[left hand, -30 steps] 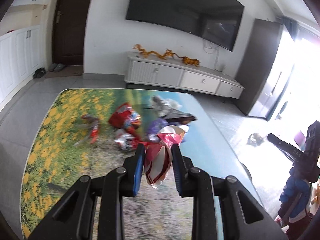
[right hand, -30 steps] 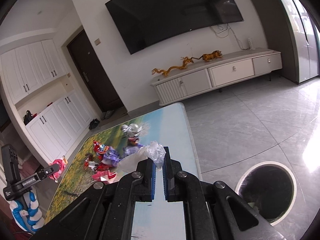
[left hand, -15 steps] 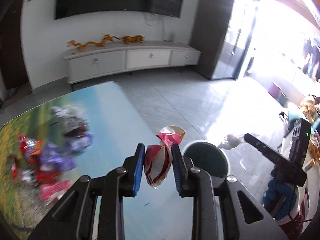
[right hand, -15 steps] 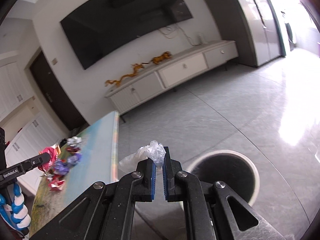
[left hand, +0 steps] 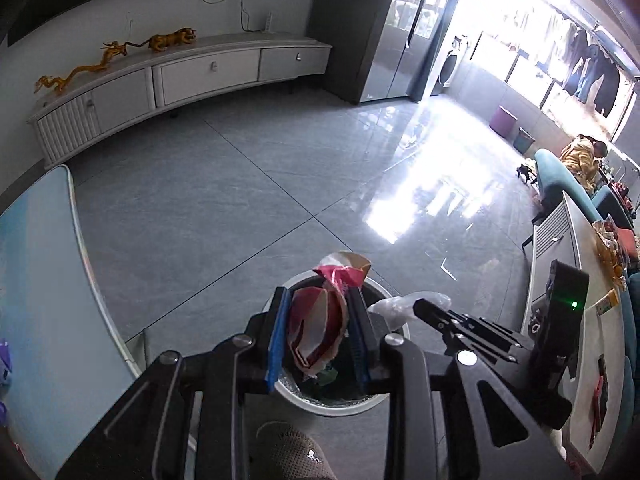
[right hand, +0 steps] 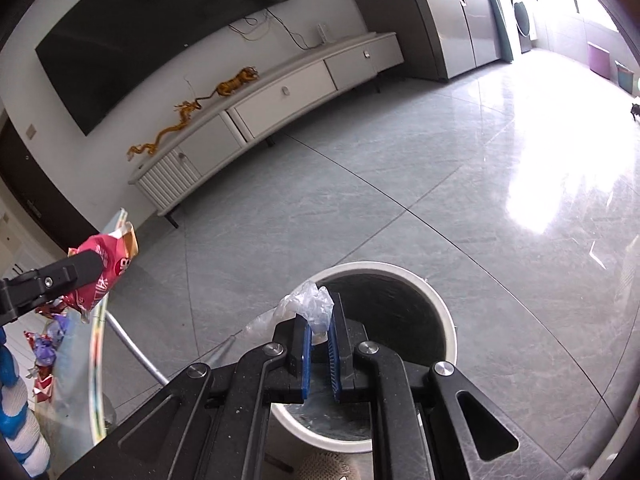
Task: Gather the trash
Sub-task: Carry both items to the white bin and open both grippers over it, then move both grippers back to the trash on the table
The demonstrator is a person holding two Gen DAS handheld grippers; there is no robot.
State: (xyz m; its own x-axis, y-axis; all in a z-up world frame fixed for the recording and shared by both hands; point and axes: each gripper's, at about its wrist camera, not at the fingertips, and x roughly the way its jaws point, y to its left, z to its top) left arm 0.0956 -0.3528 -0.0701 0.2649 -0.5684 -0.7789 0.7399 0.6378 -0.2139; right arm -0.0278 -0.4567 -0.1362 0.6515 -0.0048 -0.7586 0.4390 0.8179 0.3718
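Note:
My left gripper (left hand: 320, 300) is shut on a red and white snack wrapper (left hand: 316, 328) and holds it over the round white trash bin (left hand: 340, 404) on the floor. My right gripper (right hand: 318, 308) is shut on a crumpled clear plastic wrapper (right hand: 312, 306) and holds it above the same bin (right hand: 444, 320). The right gripper (left hand: 424, 308) and its clear wrapper (left hand: 396, 308) show in the left wrist view, just right of the left one. The left gripper's finger (right hand: 60, 276) and the red wrapper (right hand: 104, 276) show at the left of the right wrist view.
The table edge (left hand: 88, 264) with the printed cloth runs along the left. Several more wrappers (right hand: 44, 340) lie on it. A white TV cabinet (right hand: 280, 96) stands at the far wall. A slippered foot (left hand: 292, 452) stands by the bin. A second table (left hand: 580, 320) is at the right.
Both grippers have swung away from the table to the right and down over the bin, each still holding its wrapper.

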